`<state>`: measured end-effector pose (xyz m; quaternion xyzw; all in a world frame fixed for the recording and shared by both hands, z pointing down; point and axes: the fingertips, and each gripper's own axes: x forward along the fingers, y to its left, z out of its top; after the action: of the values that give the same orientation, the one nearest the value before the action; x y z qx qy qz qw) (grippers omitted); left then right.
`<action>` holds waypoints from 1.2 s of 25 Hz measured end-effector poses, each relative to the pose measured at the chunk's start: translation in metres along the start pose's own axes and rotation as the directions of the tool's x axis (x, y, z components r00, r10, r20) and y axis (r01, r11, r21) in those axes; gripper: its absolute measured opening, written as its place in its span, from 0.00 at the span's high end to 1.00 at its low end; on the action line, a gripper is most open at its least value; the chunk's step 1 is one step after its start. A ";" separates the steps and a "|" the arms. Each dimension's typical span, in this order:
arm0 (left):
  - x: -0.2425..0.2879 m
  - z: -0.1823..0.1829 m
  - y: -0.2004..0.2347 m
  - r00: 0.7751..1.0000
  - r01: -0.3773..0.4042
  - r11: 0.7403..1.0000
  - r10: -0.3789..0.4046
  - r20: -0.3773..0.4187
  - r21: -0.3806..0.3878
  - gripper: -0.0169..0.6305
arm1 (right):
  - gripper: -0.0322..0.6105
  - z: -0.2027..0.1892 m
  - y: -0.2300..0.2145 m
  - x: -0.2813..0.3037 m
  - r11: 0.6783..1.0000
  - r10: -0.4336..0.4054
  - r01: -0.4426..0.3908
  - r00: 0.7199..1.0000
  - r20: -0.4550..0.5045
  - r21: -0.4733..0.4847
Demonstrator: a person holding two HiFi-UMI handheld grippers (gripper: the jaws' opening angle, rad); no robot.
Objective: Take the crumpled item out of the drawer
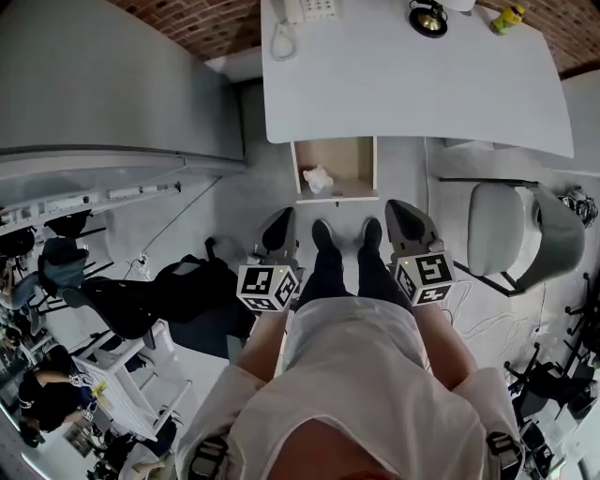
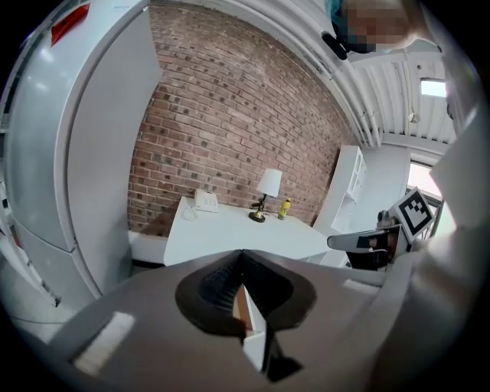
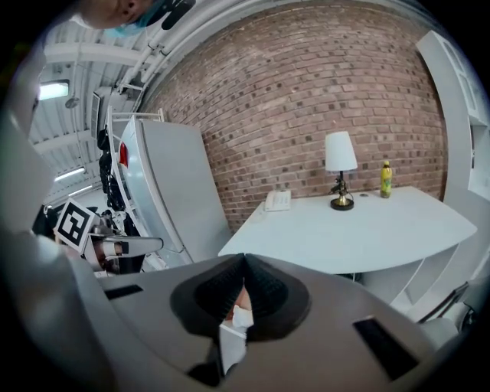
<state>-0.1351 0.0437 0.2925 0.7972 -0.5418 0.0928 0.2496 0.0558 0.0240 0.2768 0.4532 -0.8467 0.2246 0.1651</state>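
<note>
The drawer (image 1: 362, 165) under the white surface (image 1: 412, 84) already stands pulled out toward the person, so access looks sorted. The crumpled item (image 1: 318, 178), a small white wad, lies inside it on the left side of the wooden bottom, against the left wall. Nothing else shows in the drawer.

The left hand-held gripper (image 1: 279, 228) is held low in front of the person's legs, near and a little left of the drawer front. Its jaws are pressed together with nothing between them. The right hand-held gripper (image 1: 405, 219) sits level with it on the right, and its jaws also meet at the tips with nothing held; its own view only shows the white wad well beyond them. Both are apart from the drawer and from the item.

Judging by this, the pick itself has not begun. What is left is to open one gripper, reach down into the left part of the drawer, close on the wad and lift it clear.

A phone (image 1: 306, 9), a lamp (image 1: 427, 19) and a yellow bottle (image 1: 506, 18) stand along the far edge of the surface, and a chair (image 1: 511, 225) waits to the right
</note>
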 end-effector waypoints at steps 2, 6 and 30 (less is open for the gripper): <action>0.006 -0.007 0.006 1.000 -0.008 1.000 0.008 -0.013 -0.007 0.96 | 0.94 -0.007 -0.002 0.010 1.000 0.006 -0.006 1.000 -0.015 -0.001; 0.024 -0.031 0.018 0.998 -0.021 1.000 0.020 -0.058 -0.019 0.96 | 0.94 -0.027 -0.008 0.027 1.000 0.010 -0.010 0.999 -0.051 0.011; 0.093 -0.167 0.066 0.979 -0.024 0.998 0.013 -0.201 -0.050 0.96 | 0.94 -0.156 -0.070 0.117 0.996 -0.029 0.045 0.979 -0.203 0.073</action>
<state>-0.1384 0.0317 0.4942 0.7719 -0.5236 0.1608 0.3228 0.0637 -0.0089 0.4809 0.4497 -0.8078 0.2987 0.2367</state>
